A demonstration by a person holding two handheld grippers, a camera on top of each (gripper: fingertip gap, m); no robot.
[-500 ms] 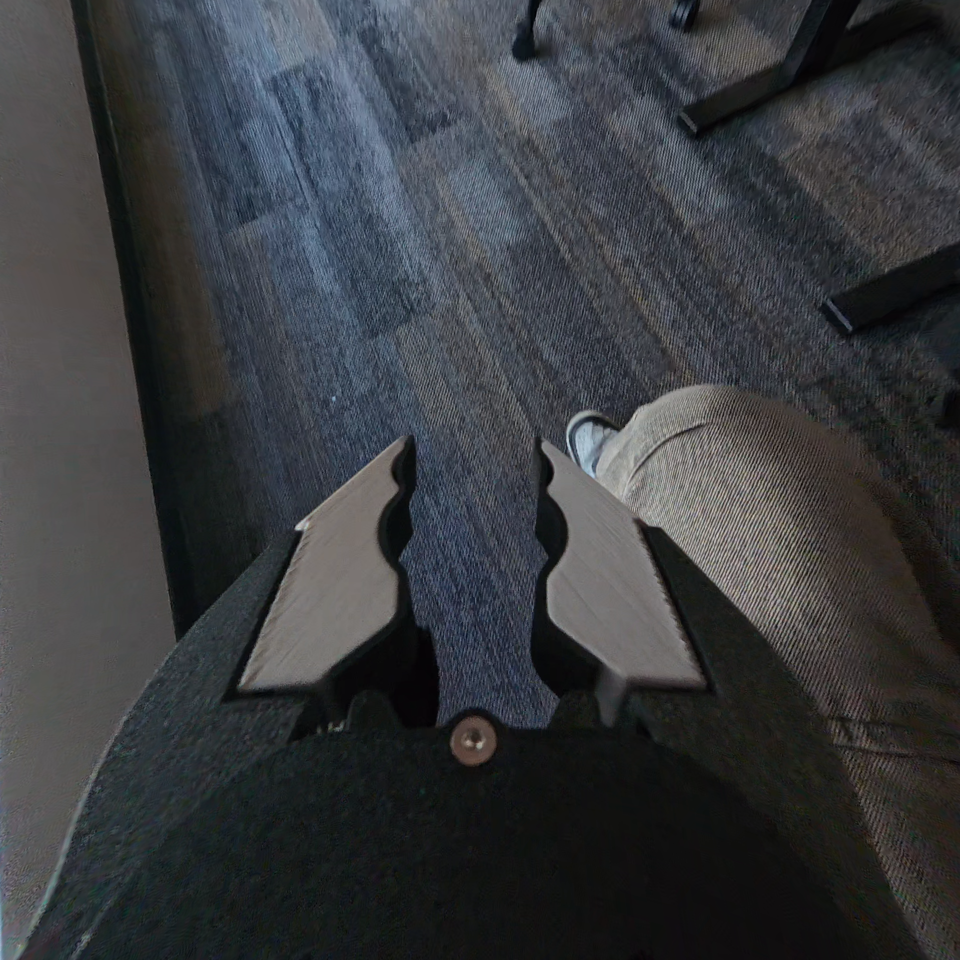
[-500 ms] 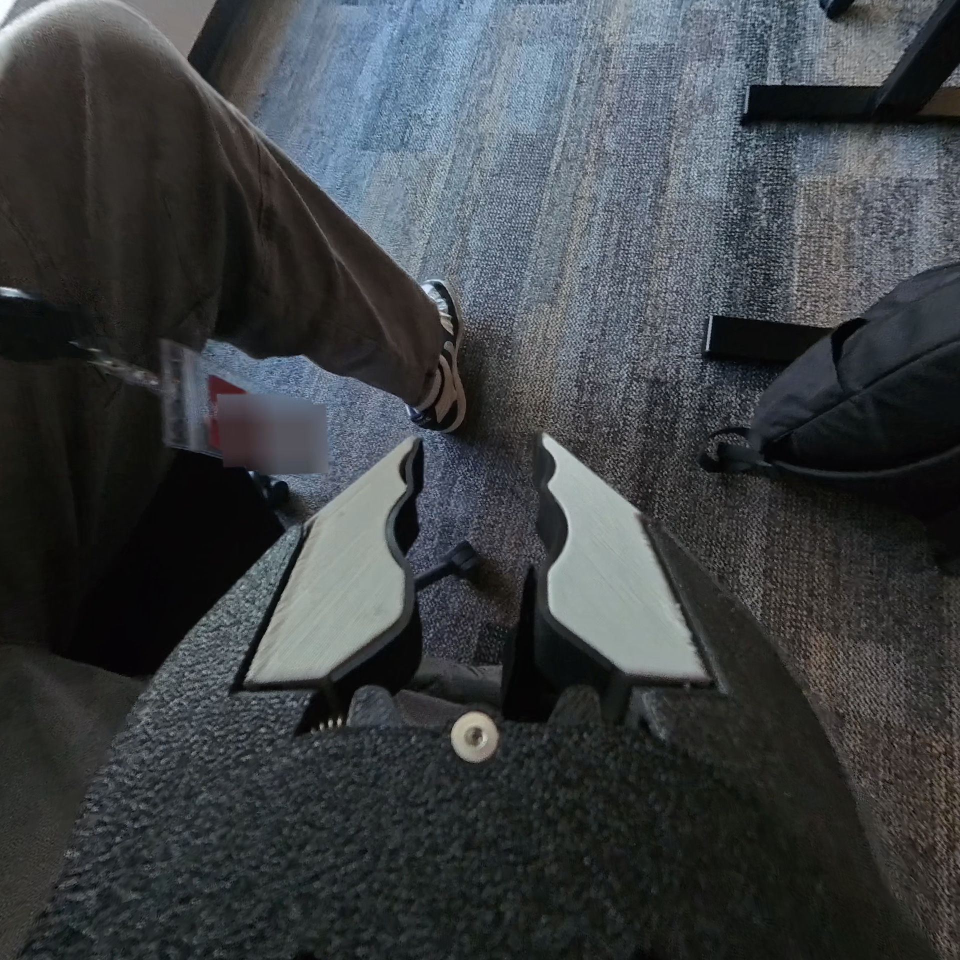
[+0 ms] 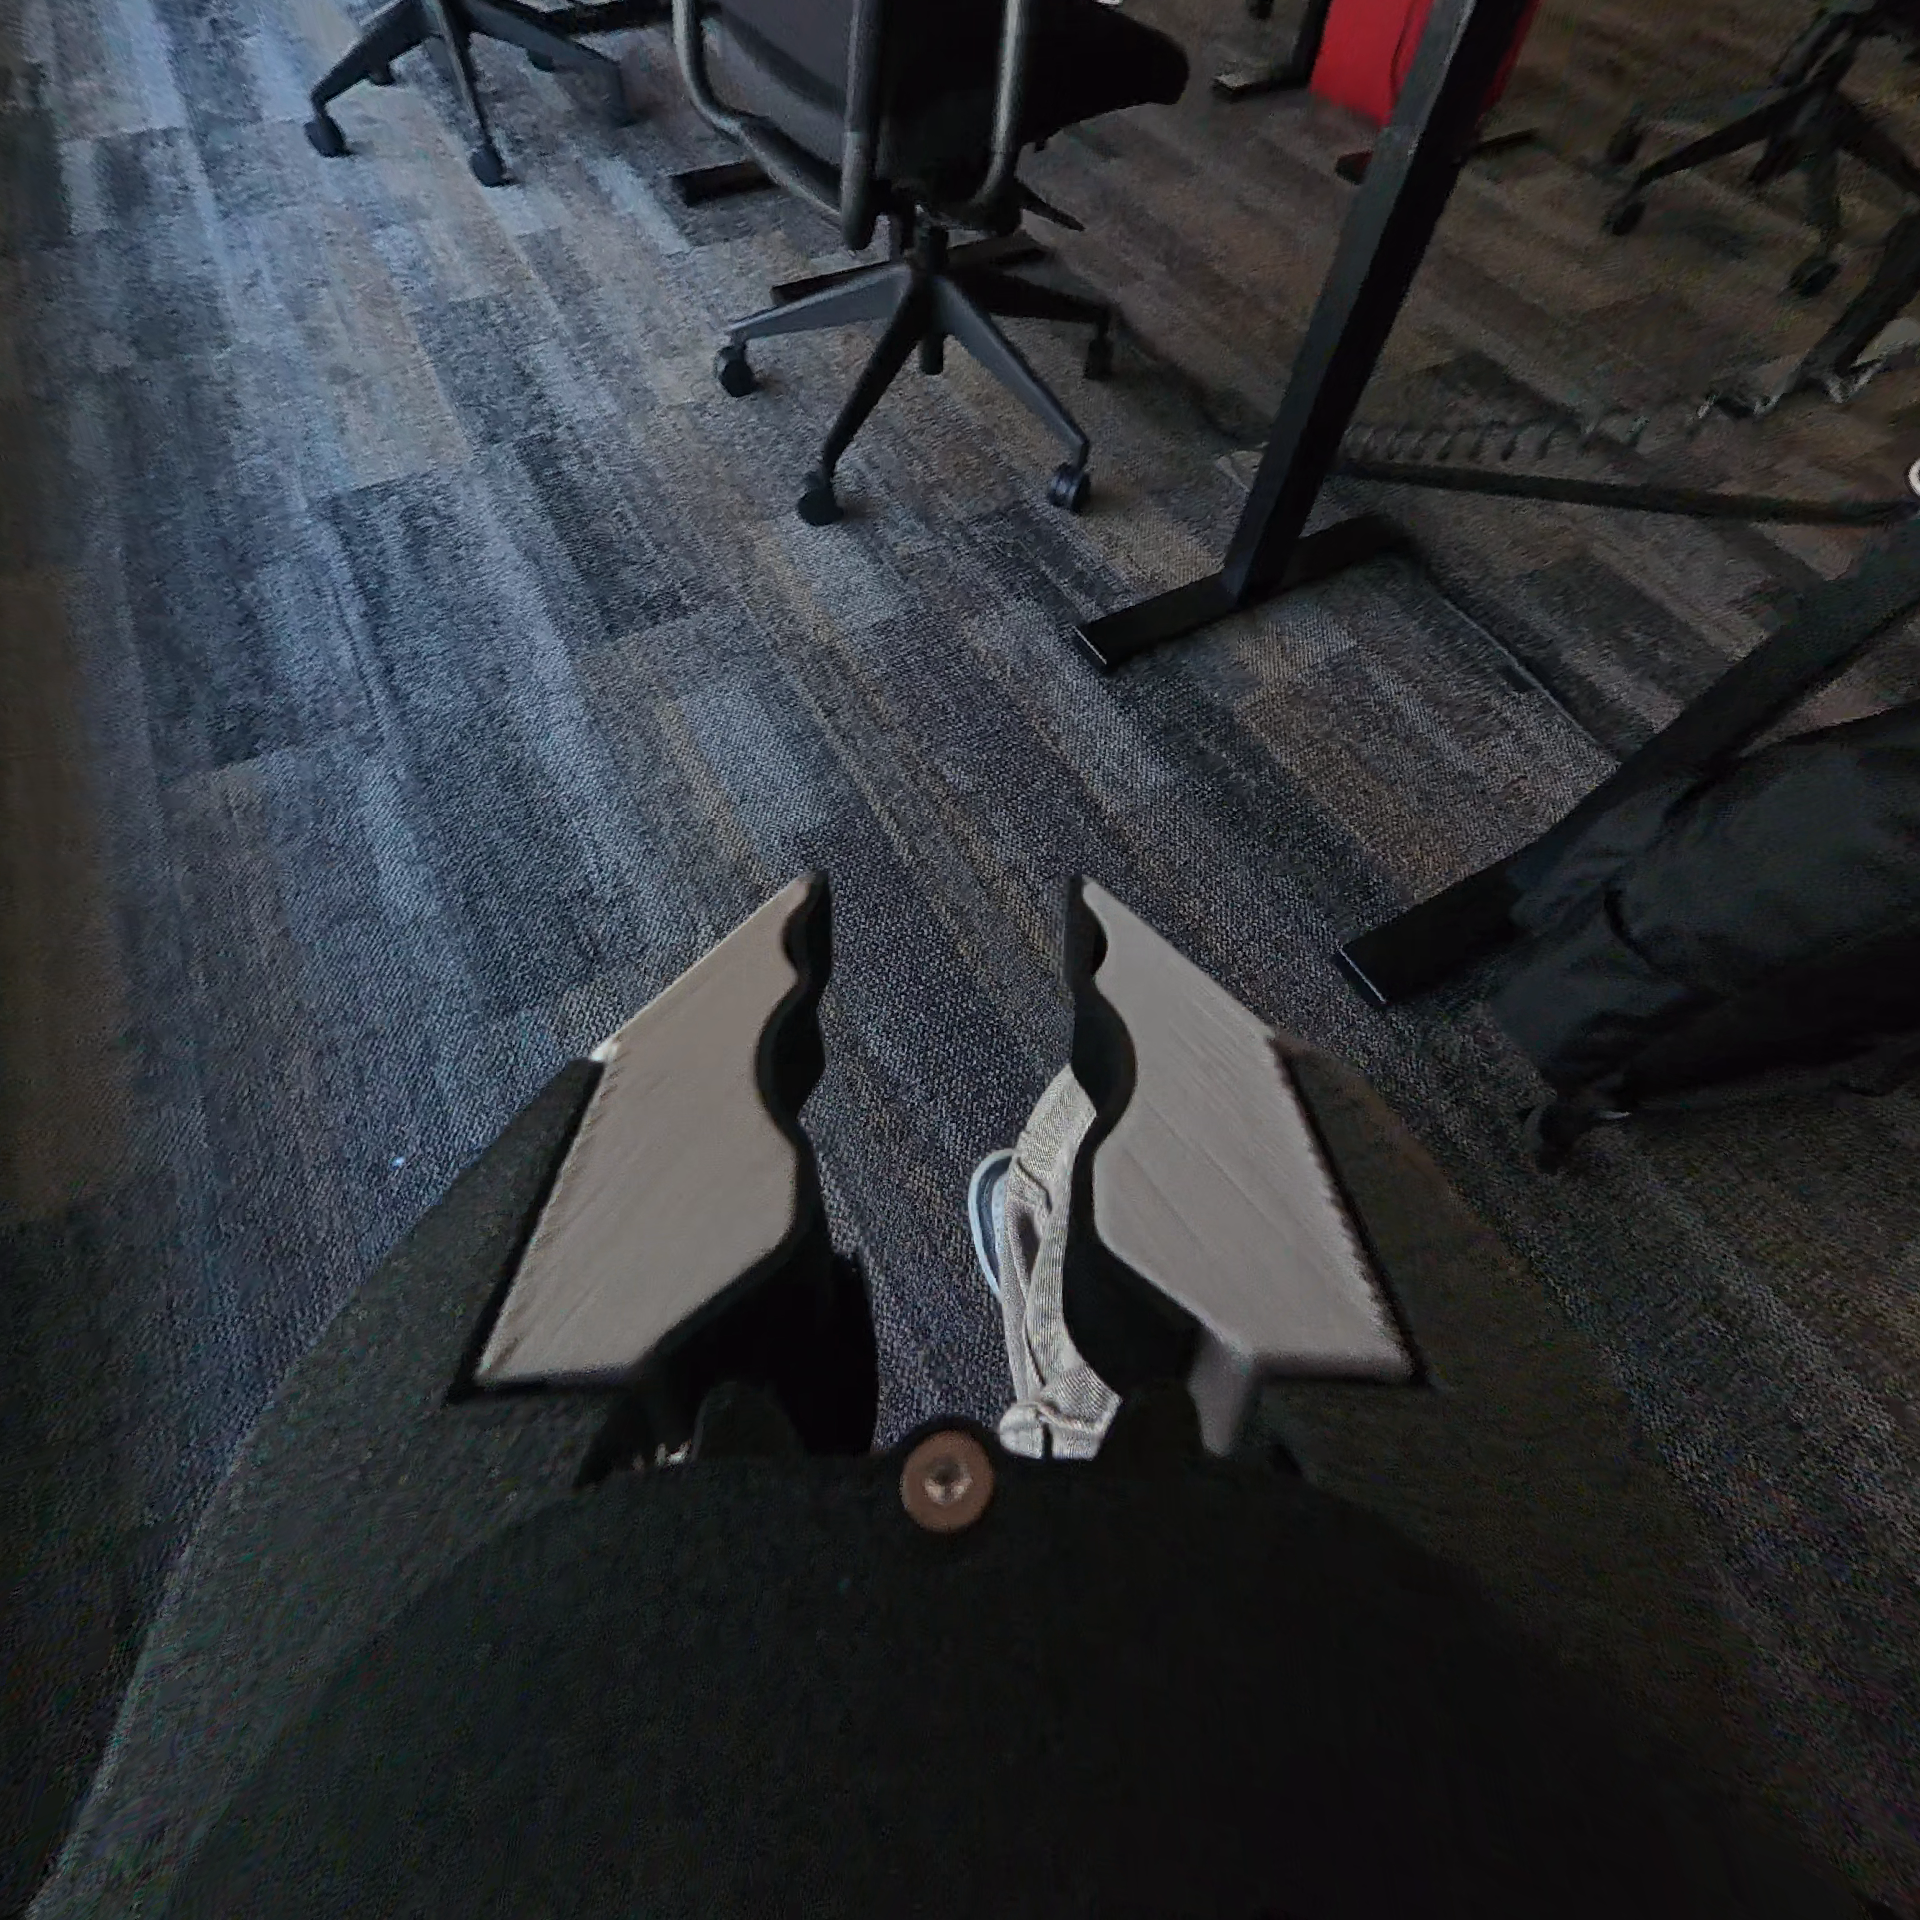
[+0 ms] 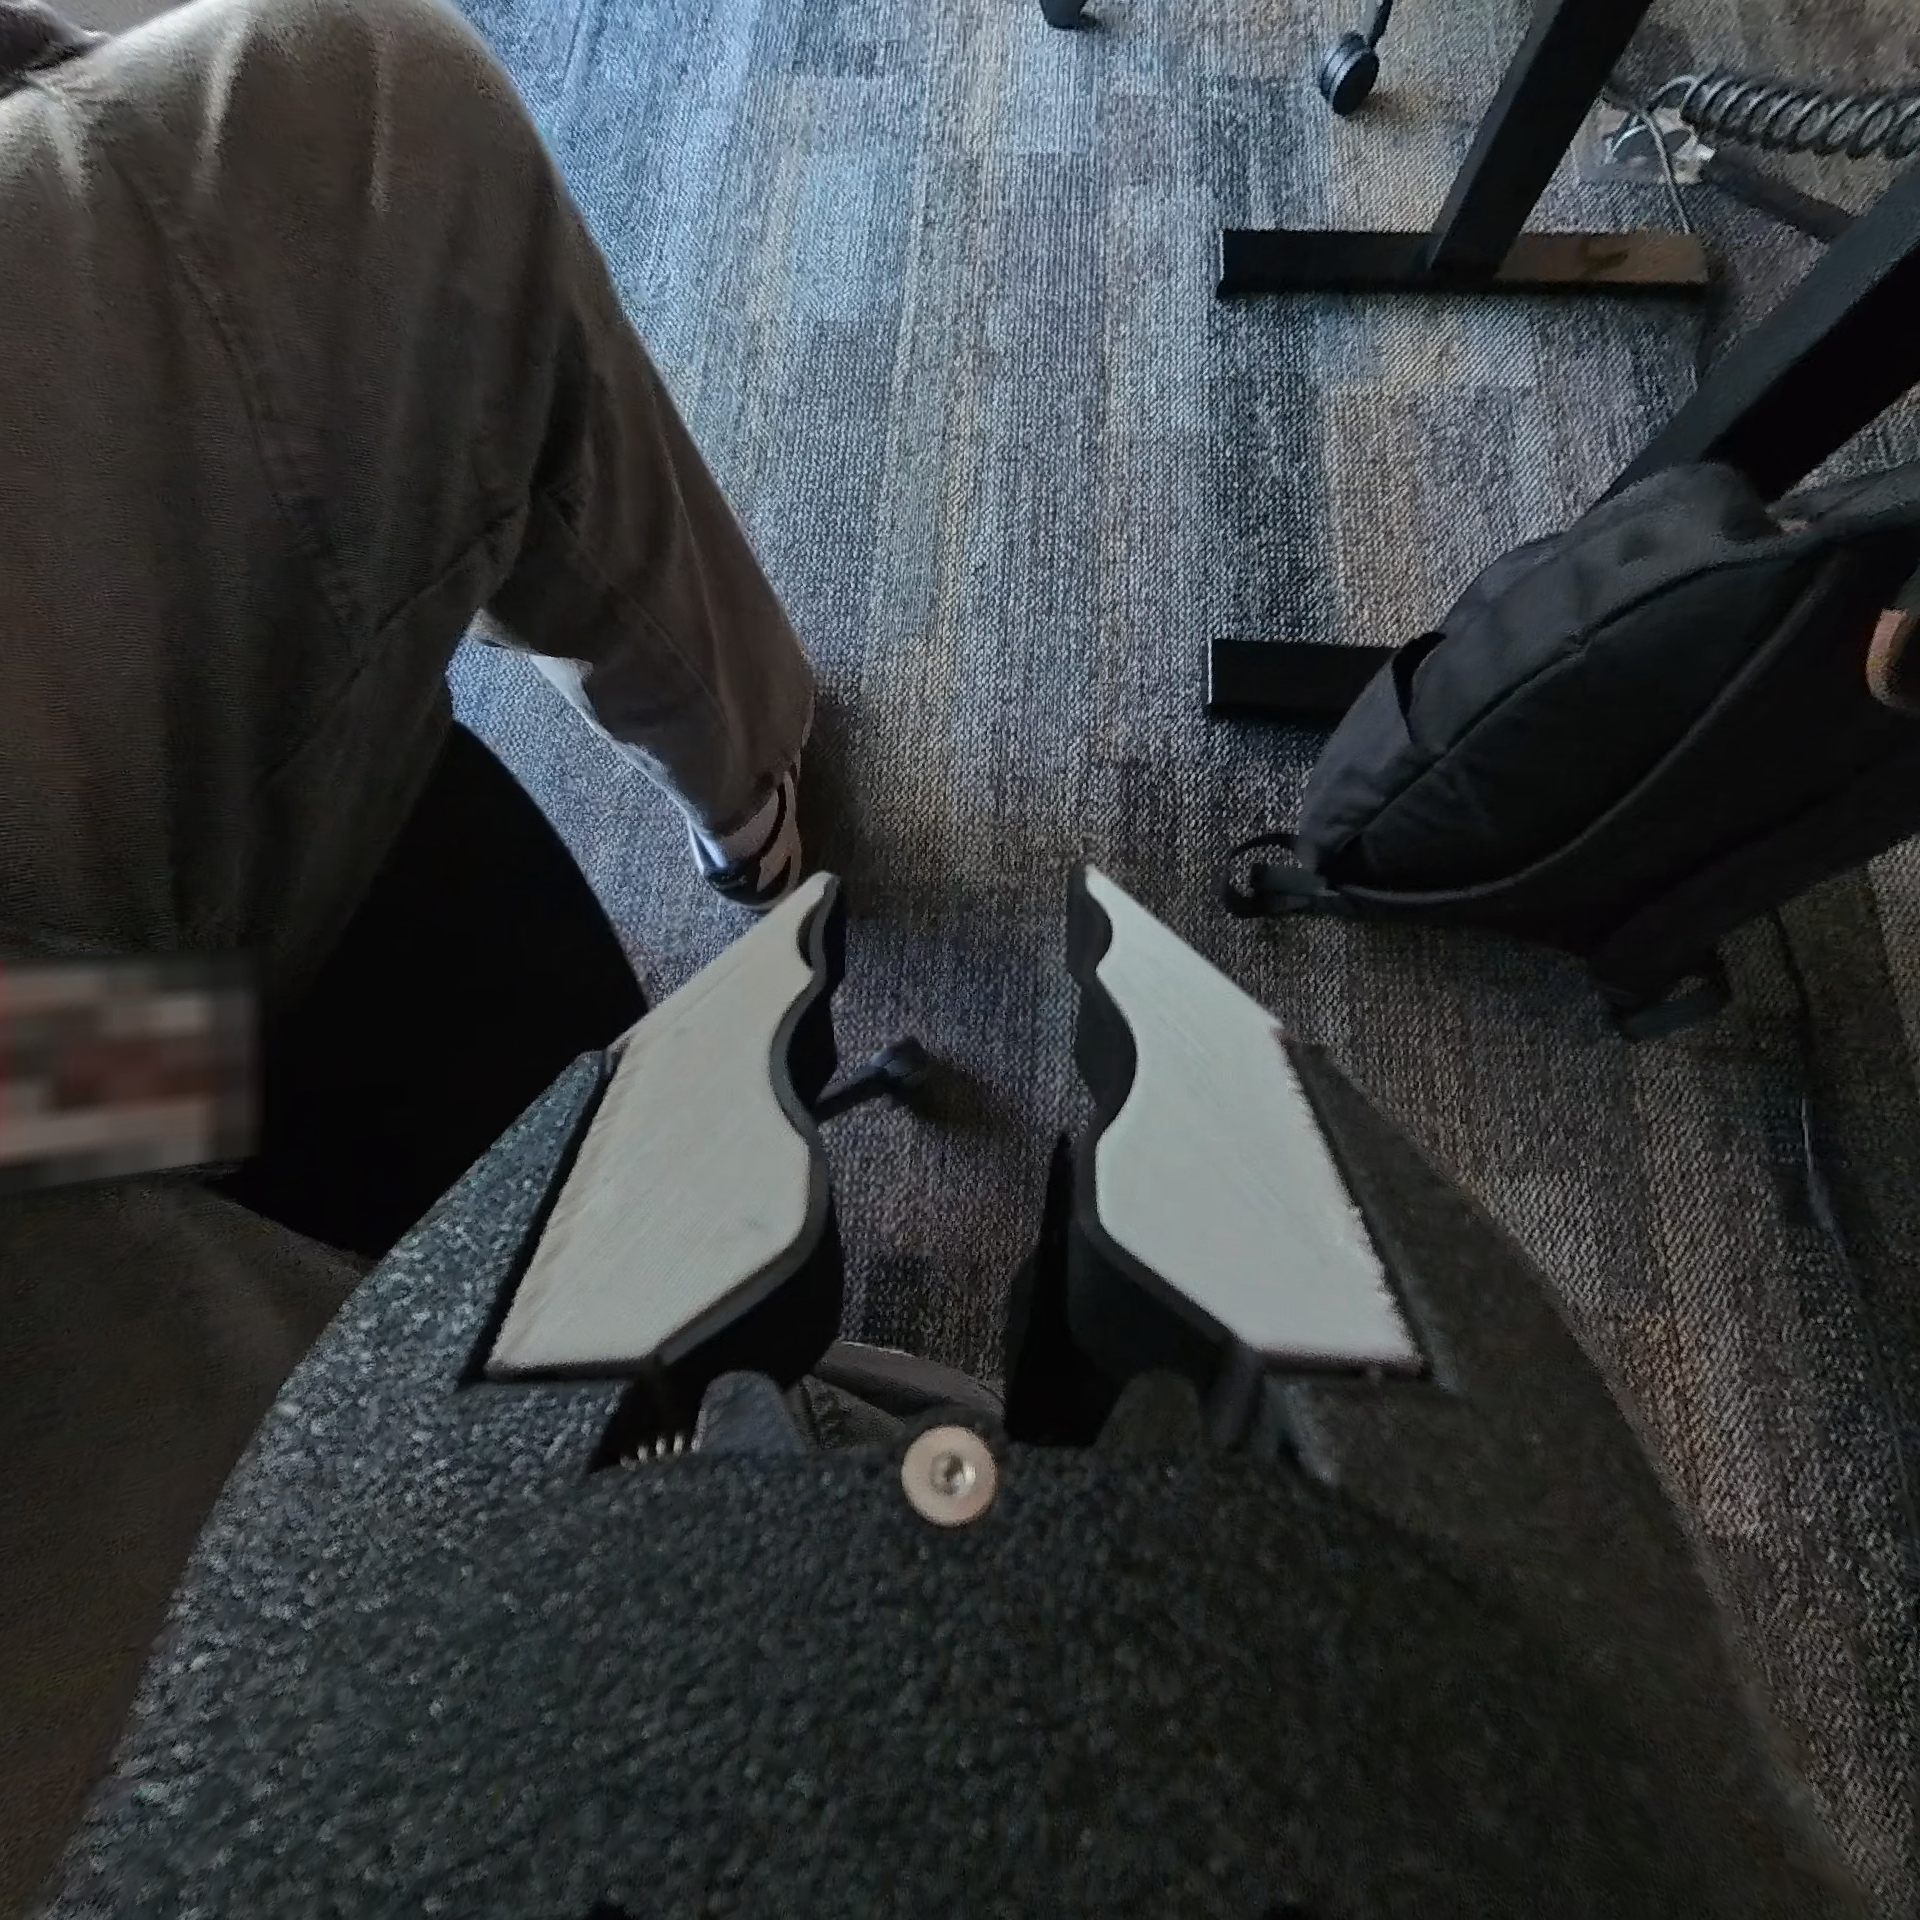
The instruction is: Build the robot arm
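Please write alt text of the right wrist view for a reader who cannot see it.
The right gripper hangs open and empty above grey carpet, its two pale fingers apart. A person's trouser leg and striped shoe are at left; a black backpack lies at right by black desk feet.

My fingers (image 4: 675, 1174) have pale grey faces in a black speckled body. The carpet (image 3: 644, 644) shows grey and blue-grey striped patches. My trousers (image 4: 260, 416) are olive-brown, the backpack (image 4: 1621, 707) black.
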